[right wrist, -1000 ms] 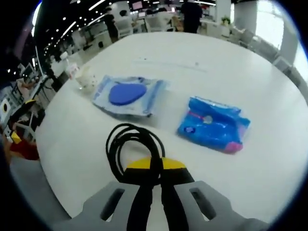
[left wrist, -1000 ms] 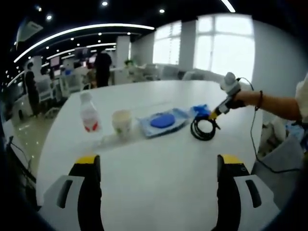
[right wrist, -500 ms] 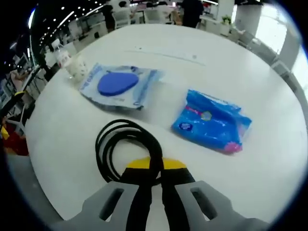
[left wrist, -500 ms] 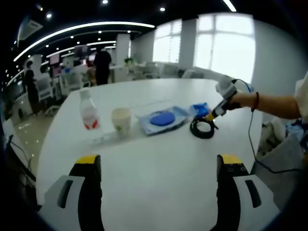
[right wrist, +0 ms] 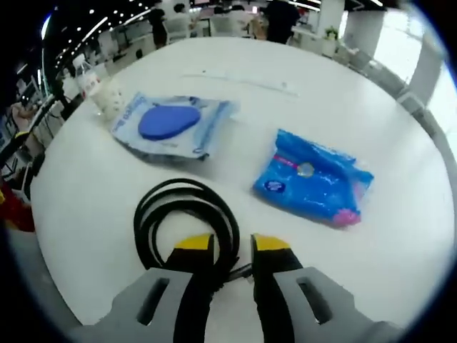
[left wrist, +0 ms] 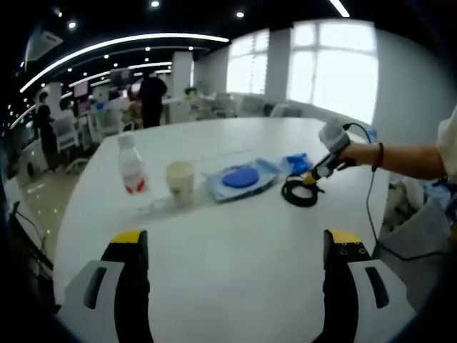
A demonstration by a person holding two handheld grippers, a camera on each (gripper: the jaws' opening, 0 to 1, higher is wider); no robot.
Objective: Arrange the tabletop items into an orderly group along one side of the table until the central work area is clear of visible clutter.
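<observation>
On the white round table (left wrist: 235,286) stand a clear bottle with a red label (left wrist: 132,168) and a paper cup (left wrist: 180,182). Beside them lie a clear pouch with a blue disc (left wrist: 241,177) and a blue wipes packet (left wrist: 296,163). My left gripper (left wrist: 235,239) is open over bare tabletop near its front edge. A person's hand holds my right gripper (left wrist: 312,177) at a black cable coil (left wrist: 298,191). In the right gripper view, my right gripper (right wrist: 232,244) is open; the coil (right wrist: 182,214) lies flat, one strand between the jaws. The pouch (right wrist: 171,125) and packet (right wrist: 314,186) lie beyond.
A thin pale strip (right wrist: 235,78) lies on the far side of the table. The cup (right wrist: 108,100) and bottle (right wrist: 87,78) sit near the table's left rim. The person's forearm (left wrist: 407,153) reaches in from the right. People and office desks stand beyond the table.
My right gripper's jaws have parted and let go of the black cable coil, which now rests on the table. The left gripper has not moved.
</observation>
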